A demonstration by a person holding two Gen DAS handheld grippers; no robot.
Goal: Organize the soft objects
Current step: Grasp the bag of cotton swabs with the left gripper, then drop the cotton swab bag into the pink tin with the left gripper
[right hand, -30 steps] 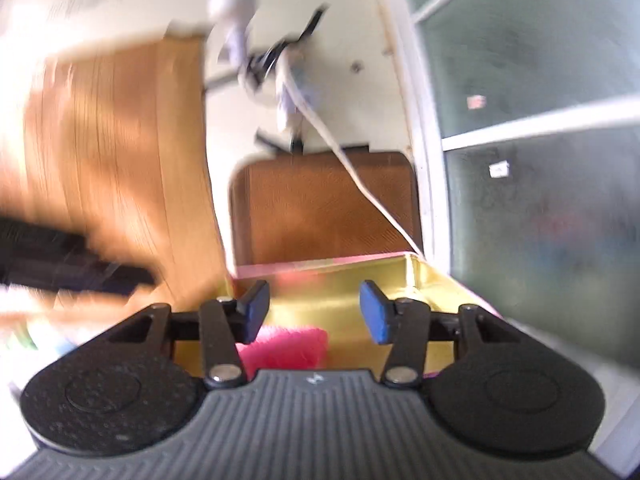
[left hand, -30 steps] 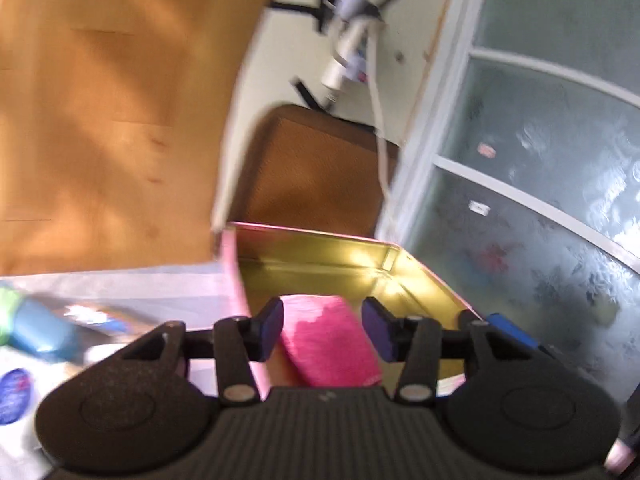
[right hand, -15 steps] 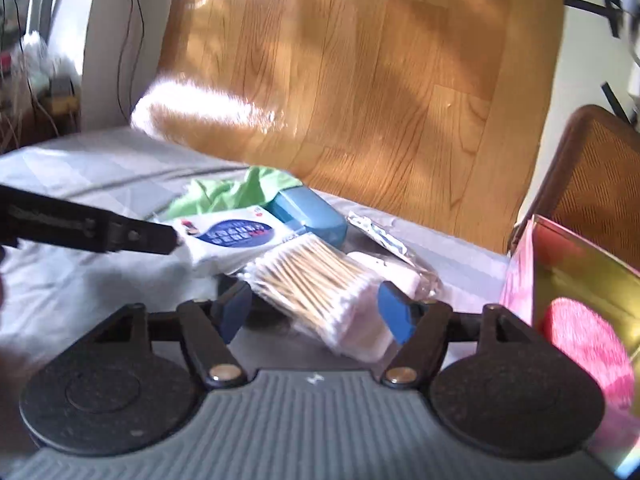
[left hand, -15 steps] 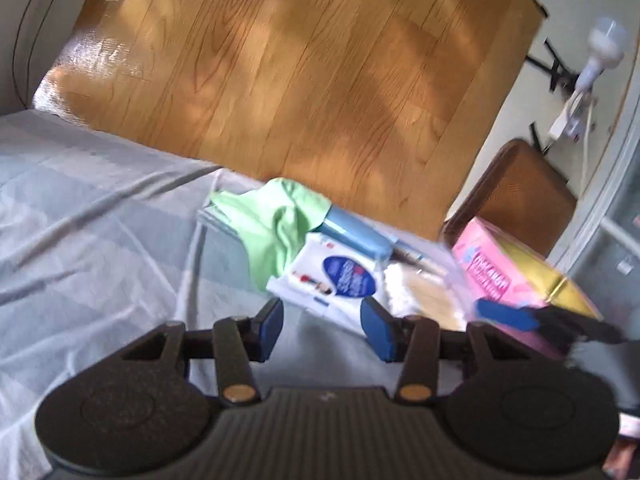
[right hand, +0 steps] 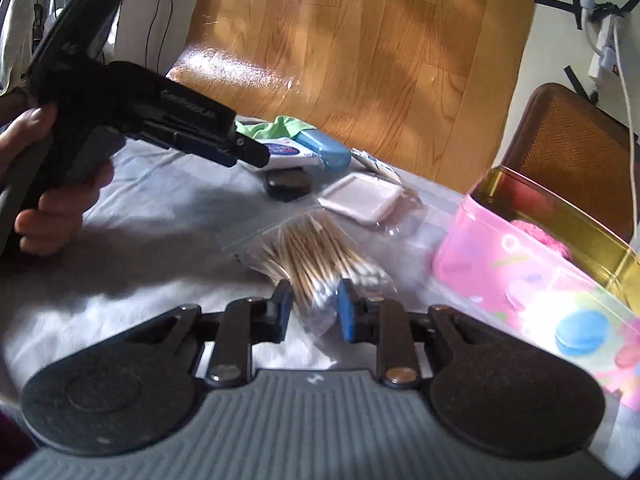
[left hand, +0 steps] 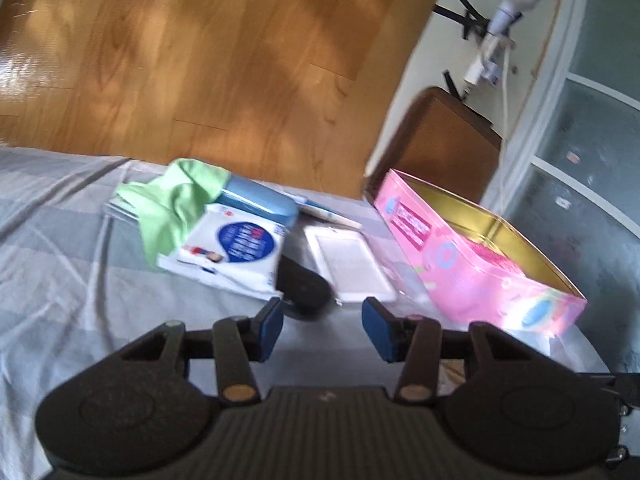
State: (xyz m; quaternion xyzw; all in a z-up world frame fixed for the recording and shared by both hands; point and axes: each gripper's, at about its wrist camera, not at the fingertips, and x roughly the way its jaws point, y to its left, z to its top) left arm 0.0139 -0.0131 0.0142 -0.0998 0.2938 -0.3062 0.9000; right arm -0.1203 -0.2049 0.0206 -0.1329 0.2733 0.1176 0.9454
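Note:
My right gripper (right hand: 314, 309) is shut on the near end of a clear bag of cotton swabs (right hand: 316, 254) lying on the grey cloth. My left gripper (left hand: 323, 330) is open and empty above the cloth, short of a black round case (left hand: 304, 288). Beyond lie a white wipes pack (left hand: 230, 254), a green cloth (left hand: 176, 200), a blue case (left hand: 258, 202) and a white pad packet (left hand: 352, 268). A pink tin (left hand: 476, 264) with a gold inside stands at the right and holds a pink fluffy item (right hand: 538, 236). The left gripper also shows in the right wrist view (right hand: 244, 152).
The grey cloth (left hand: 60, 240) covers the surface, with a wooden floor beyond its far edge. A brown wicker chair (right hand: 568, 140) stands behind the tin. A lamp and white cable (left hand: 506, 32) hang by the frosted glass door at the right.
The right gripper has come down and closed on the swab bag. The left gripper has swung right and nearer the pile, still open.

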